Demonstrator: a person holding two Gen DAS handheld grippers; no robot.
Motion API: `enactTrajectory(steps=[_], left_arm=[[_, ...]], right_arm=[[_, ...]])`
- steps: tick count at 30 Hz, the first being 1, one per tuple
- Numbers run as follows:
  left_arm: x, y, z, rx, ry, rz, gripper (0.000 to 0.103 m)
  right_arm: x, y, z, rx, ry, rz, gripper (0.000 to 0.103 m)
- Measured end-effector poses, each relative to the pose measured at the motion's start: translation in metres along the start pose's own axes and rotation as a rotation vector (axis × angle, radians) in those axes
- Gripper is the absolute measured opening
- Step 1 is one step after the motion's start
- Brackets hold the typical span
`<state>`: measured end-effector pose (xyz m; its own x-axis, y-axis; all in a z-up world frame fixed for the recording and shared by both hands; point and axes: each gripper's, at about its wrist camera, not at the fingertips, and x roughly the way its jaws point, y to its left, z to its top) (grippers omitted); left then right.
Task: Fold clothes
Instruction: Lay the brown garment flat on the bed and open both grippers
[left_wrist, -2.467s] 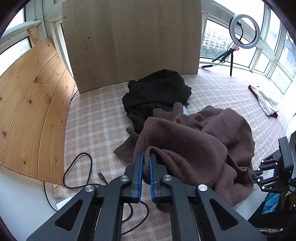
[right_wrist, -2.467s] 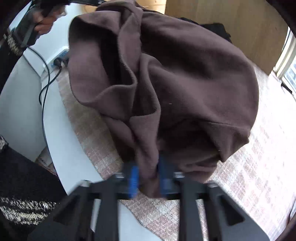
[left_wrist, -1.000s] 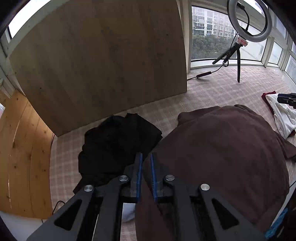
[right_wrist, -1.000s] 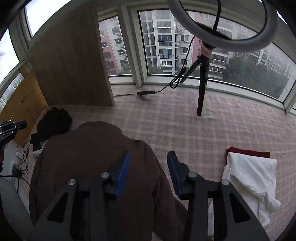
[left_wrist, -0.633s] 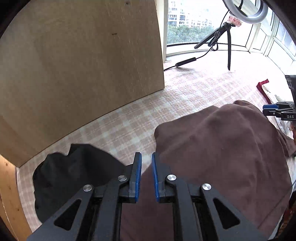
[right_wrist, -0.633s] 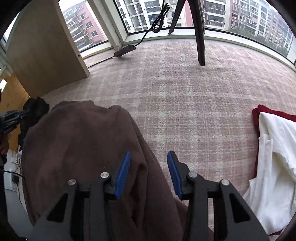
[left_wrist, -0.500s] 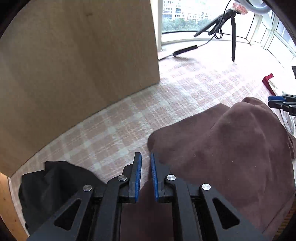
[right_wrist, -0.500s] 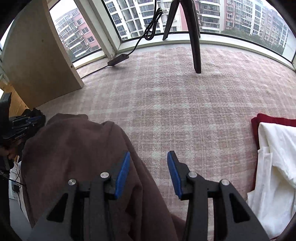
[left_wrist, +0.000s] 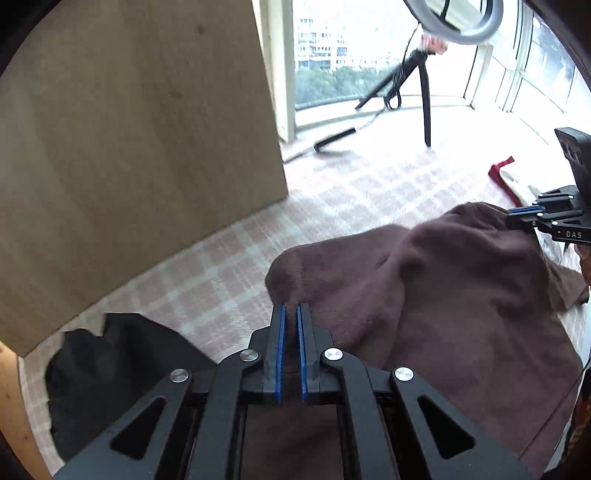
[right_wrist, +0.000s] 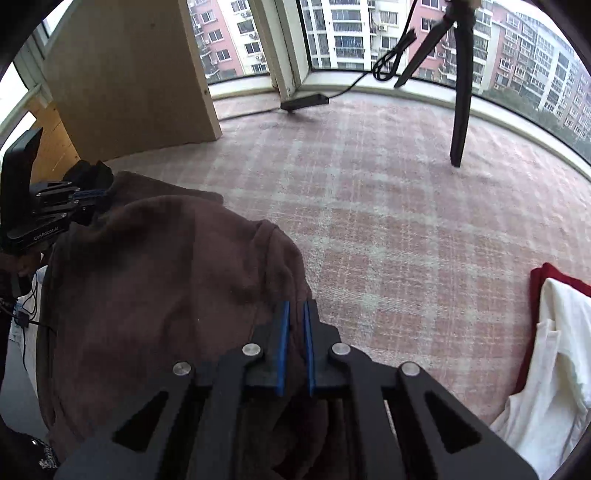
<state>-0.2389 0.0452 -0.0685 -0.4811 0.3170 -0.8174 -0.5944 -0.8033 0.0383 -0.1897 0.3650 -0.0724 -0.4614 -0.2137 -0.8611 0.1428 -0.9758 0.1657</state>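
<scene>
Brown fleece garment: spread in a rumpled mound on the checked tabletop, held between your two claws.
Left claw: blue pads nearly together, pinching a fold at the garment's edge.
Right claw: pads likewise pressed on a ridge of the same fleece at its opposite edge.
Black garment: heaped on the tabletop, just beside the brown one on your left.
White cloth: lying on a red cloth, well apart to your right.
Ring-light tripod: standing near the windows.
Wooden board: upright at the tabletop's far left.
</scene>
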Motion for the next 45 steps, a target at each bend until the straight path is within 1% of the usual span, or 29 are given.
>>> enactTrajectory(steps=[2,4,6,7,8,9,10,12,13,15,17,18,20,21,22,23,24,26,28,30,32,34,35,37,39,40,41,44,45], left_arm=[[-0.04,0.008,0.015,-0.006,-0.092,0.037,0.005],[-0.067,0.009,0.033,0.011,-0.182,0.072,0.005],[-0.062,0.009,0.054,0.017,-0.236,0.087,0.005],[-0.043,0.011,0.065,0.016,-0.226,0.092,0.006],[-0.01,0.015,0.074,0.009,-0.175,0.122,0.009],[0.026,0.023,0.079,-0.014,-0.083,0.172,0.005],[0.043,0.033,0.078,-0.053,-0.024,0.184,0.002],[0.057,0.057,0.069,-0.143,0.044,0.157,0.0],[0.048,0.066,0.063,-0.171,0.035,0.132,0.0],[0.011,0.073,0.047,-0.162,-0.001,0.128,0.004],[-0.028,0.076,0.02,-0.156,-0.003,0.119,0.005],[-0.047,0.077,0.006,-0.154,0.0,0.113,0.011],[-0.074,0.07,-0.031,-0.158,0.043,0.097,0.013],[-0.084,0.063,-0.052,-0.176,0.072,0.077,0.016],[-0.092,0.055,-0.075,-0.202,0.103,0.05,0.019],[-0.098,0.043,-0.097,-0.227,0.138,0.026,0.024],[-0.103,0.028,-0.119,-0.251,0.176,0.002,0.024],[-0.11,-0.003,-0.158,-0.269,0.225,-0.005,0.024],[-0.116,-0.035,-0.195,-0.28,0.268,-0.003,0.027],[-0.121,-0.06,-0.222,-0.305,0.296,-0.022,0.036],[-0.126,-0.077,-0.242,-0.309,0.324,0.008,0.04],[-0.133,-0.089,-0.26,-0.312,0.352,0.046,0.04],[-0.139,-0.09,-0.266,-0.324,0.354,0.055,0.04],[-0.152,-0.09,-0.273,-0.349,0.332,0.075,0.04],[-0.157,-0.088,-0.281,-0.367,0.319,0.099,0.042],[-0.154,-0.088,-0.286,-0.369,0.322,0.096,0.042],[-0.149,-0.09,-0.291,-0.362,0.33,0.086,0.042],[-0.131,-0.092,-0.303,-0.338,0.366,0.089,0.042],[-0.124,-0.093,-0.307,-0.33,0.379,0.092,0.036]], right_arm=[[-0.046,-0.001,0.003,0.006,-0.111,-0.019,0.007],[-0.057,0.002,0.015,-0.019,-0.143,-0.073,0.006],[-0.068,0.005,0.026,-0.044,-0.176,-0.127,0.006],[-0.074,0.006,0.031,-0.057,-0.192,-0.154,0.007],[-0.079,0.008,0.037,-0.07,-0.208,-0.182,0.008],[-0.085,0.009,0.043,-0.083,-0.224,-0.209,0.018],[-0.087,0.009,0.048,-0.089,-0.227,-0.237,0.036],[-0.05,-0.014,0.054,-0.032,-0.079,-0.303,0.036],[-0.055,-0.016,0.044,-0.017,-0.079,-0.278,0.036],[-0.066,-0.021,0.024,0.011,-0.079,-0.226,0.036],[-0.077,-0.026,0.004,0.04,-0.079,-0.174,0.036],[-0.083,-0.028,-0.006,0.054,-0.079,-0.148,0.036],[-0.094,-0.033,-0.025,0.083,-0.079,-0.096,0.036],[-0.1,-0.035,-0.036,0.096,-0.077,-0.071,0.036],[-0.105,-0.036,-0.048,0.105,-0.07,-0.049,0.036],[-0.106,-0.035,-0.059,0.11,-0.071,-0.037,0.037],[-0.107,-0.033,-0.07,0.116,-0.071,-0.026,0.037],[-0.11,-0.03,-0.088,0.128,-0.074,-0.001,0.037],[-0.115,-0.029,-0.102,0.14,-0.081,0.028,0.037],[-0.124,-0.027,-0.11,0.136,-0.085,0.058,0.037],[-0.136,-0.026,-0.115,0.117,-0.087,0.071,0.037],[-0.155,-0.028,-0.118,0.104,-0.093,0.08,0.037],[-0.171,-0.031,-0.119,0.109,-0.107,0.096,0.037],[-0.212,-0.041,-0.121,0.134,-0.178,0.11,0.037],[-0.23,-0.043,-0.129,0.128,-0.2,0.086,0.039],[-0.239,-0.045,-0.132,0.126,-0.21,0.074,0.046],[-0.248,-0.046,-0.136,0.123,-0.221,0.062,0.048],[-0.273,-0.049,-0.148,0.116,-0.249,0.028,0.05],[-0.263,-0.048,-0.154,0.119,-0.226,0.031,0.05]])
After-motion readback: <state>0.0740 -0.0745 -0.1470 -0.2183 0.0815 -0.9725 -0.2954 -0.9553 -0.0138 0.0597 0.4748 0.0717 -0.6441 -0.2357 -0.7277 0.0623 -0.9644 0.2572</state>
